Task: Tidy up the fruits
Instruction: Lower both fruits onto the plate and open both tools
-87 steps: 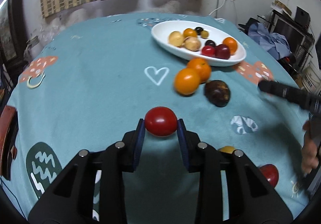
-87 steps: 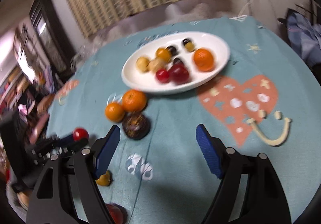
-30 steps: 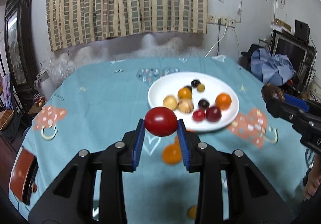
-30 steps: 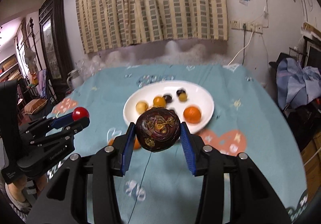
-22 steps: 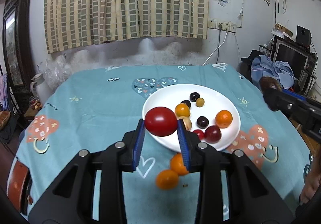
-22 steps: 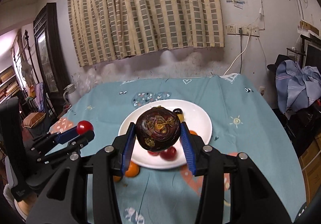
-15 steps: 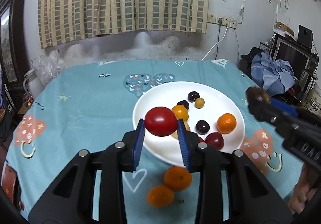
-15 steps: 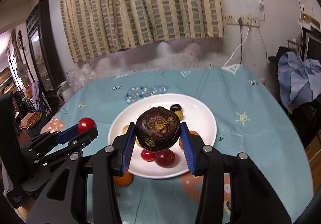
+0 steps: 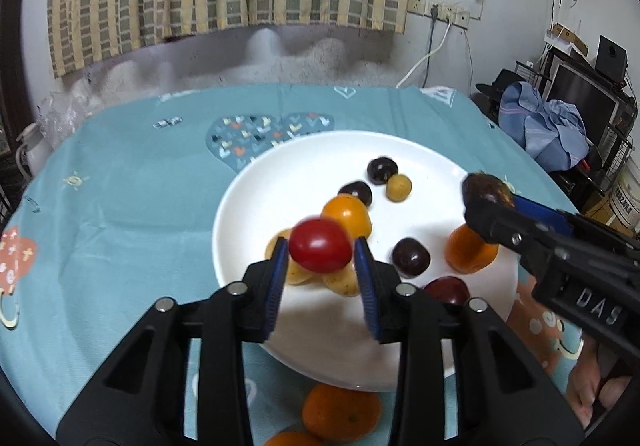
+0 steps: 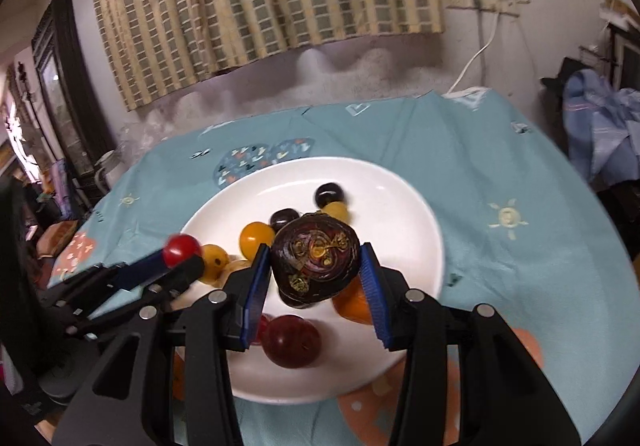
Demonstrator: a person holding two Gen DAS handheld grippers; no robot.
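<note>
A white plate (image 9: pixel 304 182) on the teal tablecloth holds several small fruits: an orange (image 9: pixel 472 250), a yellow-orange fruit (image 9: pixel 347 212) and dark plums. My left gripper (image 9: pixel 320 266) hangs over the plate's near left part. Its jaws are opening, and a blurred red tomato (image 9: pixel 320 250) sits loose between the pads. My right gripper (image 10: pixel 314 278) hovers over the plate (image 10: pixel 392 206). Its jaws are opening too, and narrow gaps show on both sides of a dark purple wrinkled fruit (image 10: pixel 316 260). In the left wrist view that fruit (image 9: pixel 486 188) is at the right gripper's tip.
Two oranges (image 9: pixel 340 412) lie on the cloth just before the plate's near rim. A person's hand (image 9: pixel 600 398) is at the lower right. Beyond the table's far edge are a wall and a striped curtain. Blue clothes (image 9: pixel 548 126) are piled at the right.
Both grippers have come forward and down over the plate. Their jaws have spread, so the tomato and the dark fruit are no longer pinched.
</note>
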